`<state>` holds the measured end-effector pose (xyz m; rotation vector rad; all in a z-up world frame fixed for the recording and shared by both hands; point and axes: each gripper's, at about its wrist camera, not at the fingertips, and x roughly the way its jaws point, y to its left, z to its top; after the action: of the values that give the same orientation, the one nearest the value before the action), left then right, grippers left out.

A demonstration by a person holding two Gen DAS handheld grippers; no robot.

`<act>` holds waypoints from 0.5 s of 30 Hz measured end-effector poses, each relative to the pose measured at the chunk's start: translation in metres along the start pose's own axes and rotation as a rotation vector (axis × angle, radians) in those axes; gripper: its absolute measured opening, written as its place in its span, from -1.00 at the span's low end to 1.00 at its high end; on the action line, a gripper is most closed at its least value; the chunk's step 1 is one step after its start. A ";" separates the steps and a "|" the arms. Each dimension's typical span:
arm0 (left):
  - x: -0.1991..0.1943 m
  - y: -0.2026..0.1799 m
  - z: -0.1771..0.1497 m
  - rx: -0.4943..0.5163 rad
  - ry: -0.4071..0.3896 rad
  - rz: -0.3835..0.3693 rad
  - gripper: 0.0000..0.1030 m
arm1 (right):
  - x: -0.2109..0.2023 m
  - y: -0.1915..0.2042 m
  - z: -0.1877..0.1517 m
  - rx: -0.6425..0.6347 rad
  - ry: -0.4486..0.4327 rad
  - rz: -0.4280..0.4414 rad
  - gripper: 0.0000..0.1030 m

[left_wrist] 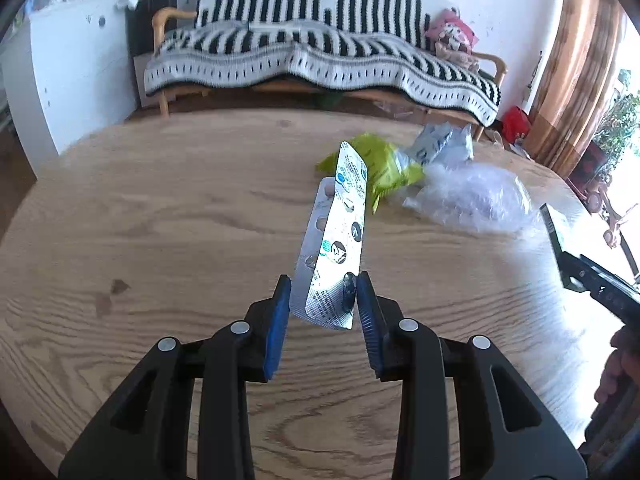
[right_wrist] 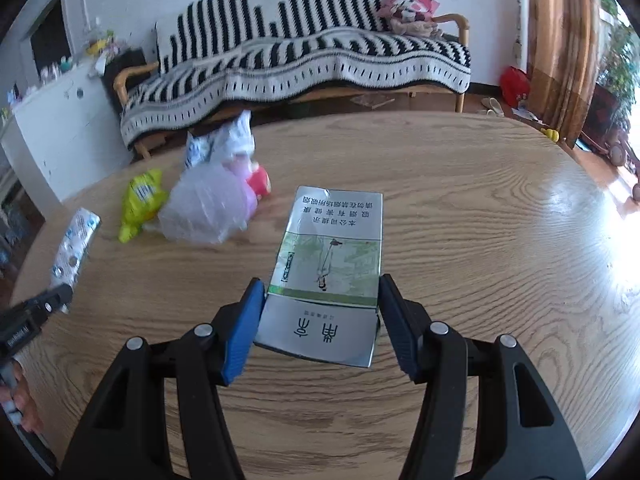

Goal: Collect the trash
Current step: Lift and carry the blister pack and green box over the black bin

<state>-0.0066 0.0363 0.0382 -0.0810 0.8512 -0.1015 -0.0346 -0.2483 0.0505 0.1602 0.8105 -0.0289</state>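
My left gripper (left_wrist: 323, 282) is shut on a silver pill blister pack (left_wrist: 335, 236) and holds it upright above the wooden table (left_wrist: 160, 220). My right gripper (right_wrist: 322, 292) is shut on a flattened cigarette pack (right_wrist: 328, 264) and holds it over the table (right_wrist: 480, 240). The blister pack also shows at the left of the right wrist view (right_wrist: 74, 246). On the table lie a yellow-green wrapper (left_wrist: 384, 164), a clear plastic bag (left_wrist: 472, 196) and a grey-white wrapper (left_wrist: 440, 144). The right gripper and its pack show at the right edge of the left wrist view (left_wrist: 560, 240).
A red and pink item (right_wrist: 258, 182) lies behind the clear bag (right_wrist: 208, 208). A sofa with a black-and-white striped blanket (left_wrist: 320, 52) stands beyond the table. A white cabinet (left_wrist: 76, 76) stands at the left, a curtain (left_wrist: 572, 72) at the right.
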 end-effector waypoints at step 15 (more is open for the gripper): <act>-0.144 -0.255 -0.057 0.291 -0.020 -0.464 -0.36 | -0.248 -0.188 -0.075 0.181 -0.272 -0.118 0.12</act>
<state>-0.1580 -0.2014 0.1370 -0.0046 0.7777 -0.6572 -0.2761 -0.4312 0.1544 0.2731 0.5439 -0.2316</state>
